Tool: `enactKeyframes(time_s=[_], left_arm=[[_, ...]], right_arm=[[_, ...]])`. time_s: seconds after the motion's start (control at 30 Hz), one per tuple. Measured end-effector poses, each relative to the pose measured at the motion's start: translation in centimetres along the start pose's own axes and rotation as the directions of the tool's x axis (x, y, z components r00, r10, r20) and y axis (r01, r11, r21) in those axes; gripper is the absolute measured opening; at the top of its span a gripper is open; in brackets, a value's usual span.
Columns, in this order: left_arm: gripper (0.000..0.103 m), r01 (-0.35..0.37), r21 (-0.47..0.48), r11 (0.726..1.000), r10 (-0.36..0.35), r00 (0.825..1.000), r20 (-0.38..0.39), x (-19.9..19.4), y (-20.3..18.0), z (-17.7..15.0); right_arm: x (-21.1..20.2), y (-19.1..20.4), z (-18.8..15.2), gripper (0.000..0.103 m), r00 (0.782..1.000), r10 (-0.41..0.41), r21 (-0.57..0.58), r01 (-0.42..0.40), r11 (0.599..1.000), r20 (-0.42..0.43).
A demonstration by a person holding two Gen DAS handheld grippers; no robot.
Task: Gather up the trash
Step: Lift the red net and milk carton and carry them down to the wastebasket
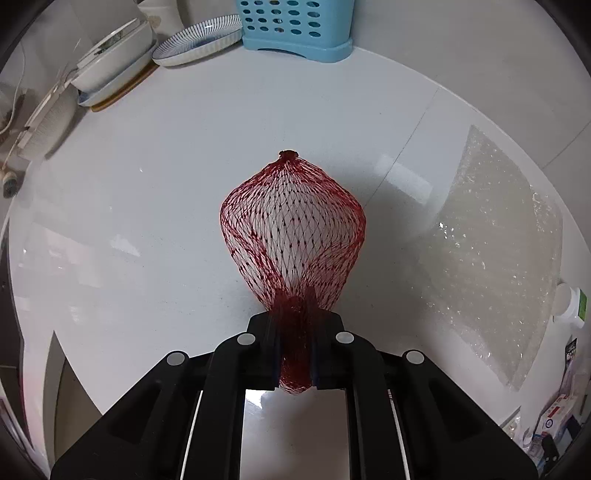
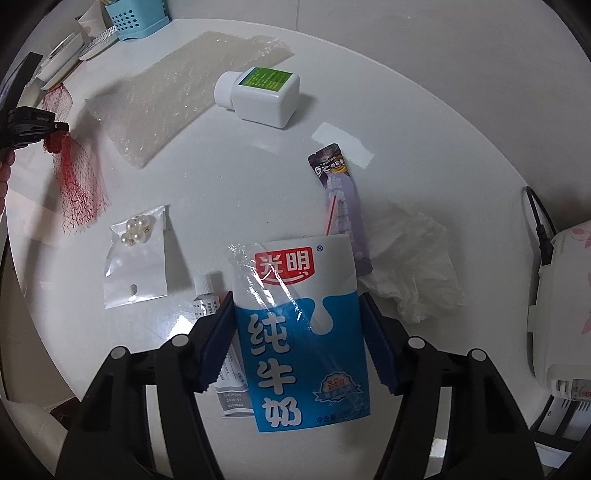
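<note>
Blue basket (image 1: 295, 26), striped plate (image 1: 199, 42)

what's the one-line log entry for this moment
left claw: shut on red net bag | right claw: shut on milk carton | both lifted above table

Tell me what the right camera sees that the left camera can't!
Only the right camera shows the milk carton held between the right gripper's fingers, the bag of pearls, the crumpled tissue and the small tube. Only the left camera shows the striped plate. Both show the red net, bubble wrap, white bottle and blue basket.
</note>
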State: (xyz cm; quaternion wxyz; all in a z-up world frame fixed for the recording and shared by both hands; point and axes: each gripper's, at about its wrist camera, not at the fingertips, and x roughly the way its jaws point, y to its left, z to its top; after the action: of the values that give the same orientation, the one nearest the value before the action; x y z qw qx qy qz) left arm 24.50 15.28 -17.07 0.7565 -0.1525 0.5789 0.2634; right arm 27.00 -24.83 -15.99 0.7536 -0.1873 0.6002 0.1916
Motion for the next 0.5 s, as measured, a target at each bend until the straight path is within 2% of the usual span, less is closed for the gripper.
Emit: enactKeyframes(time_s=[0.3, 0.5], left_arm=[[0.01, 0.026, 0.043, 0.999, -0.029, 0.997, 0.07, -3.9, -0.4, -1.7], [0.01, 0.061, 0.072, 0.996, -0.068, 0.992, 0.105, -7.4, -0.1, -3.5]], right_arm=[[-3.2, -0.2, -1.0, 0.062, 0.996, -0.01, 0.062, 0.004, 0.998, 0.089], [-5.8, -0.2, -1.9, 0.062, 0.983, -0.039, 0.128, 0.015, 0.992, 0.182]])
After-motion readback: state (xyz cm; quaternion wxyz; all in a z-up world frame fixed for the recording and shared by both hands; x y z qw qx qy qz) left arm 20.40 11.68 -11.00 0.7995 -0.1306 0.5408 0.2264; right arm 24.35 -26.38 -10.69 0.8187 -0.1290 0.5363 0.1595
